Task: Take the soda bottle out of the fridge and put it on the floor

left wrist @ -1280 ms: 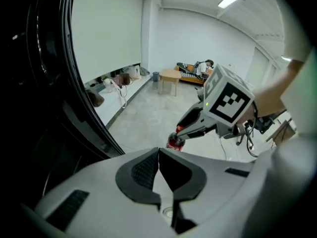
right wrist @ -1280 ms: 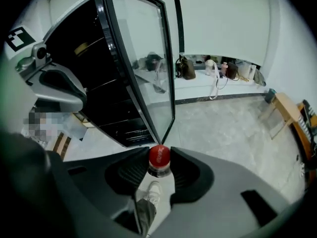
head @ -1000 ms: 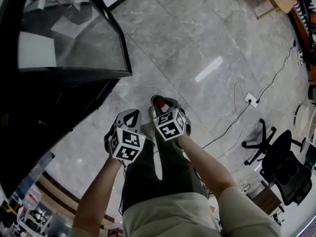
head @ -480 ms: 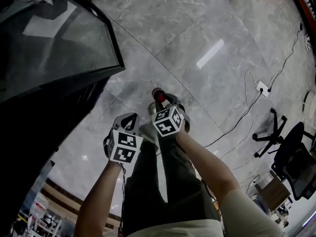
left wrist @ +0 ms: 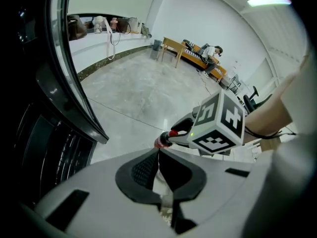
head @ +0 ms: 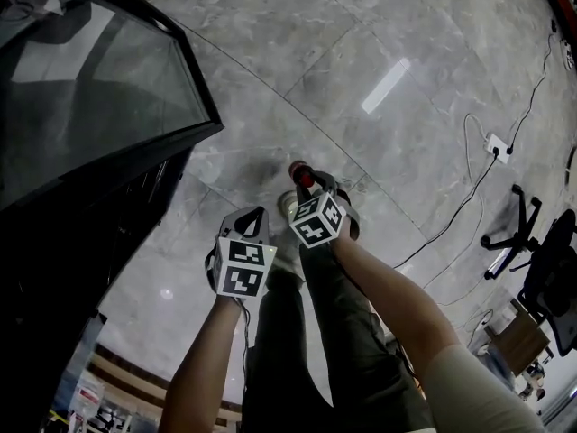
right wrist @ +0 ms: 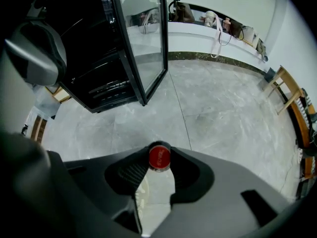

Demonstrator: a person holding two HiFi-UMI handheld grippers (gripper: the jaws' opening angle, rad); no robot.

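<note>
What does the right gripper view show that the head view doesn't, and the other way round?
Only the right gripper view shows the dark fridge shelves, a white counter with bags on it, and the jaws closed on the soda bottle, its red cap seen end-on. Only the head view shows the person's legs, an office chair and a power strip. Both show the bottle, the right gripper, the glass fridge door and the grey stone floor.

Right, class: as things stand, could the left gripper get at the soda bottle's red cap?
Probably yes. The left gripper hangs beside the right gripper, which is shut on the soda bottle; the red cap pokes out past those jaws with nothing between. The left jaws are together, so they'd need opening.
</note>
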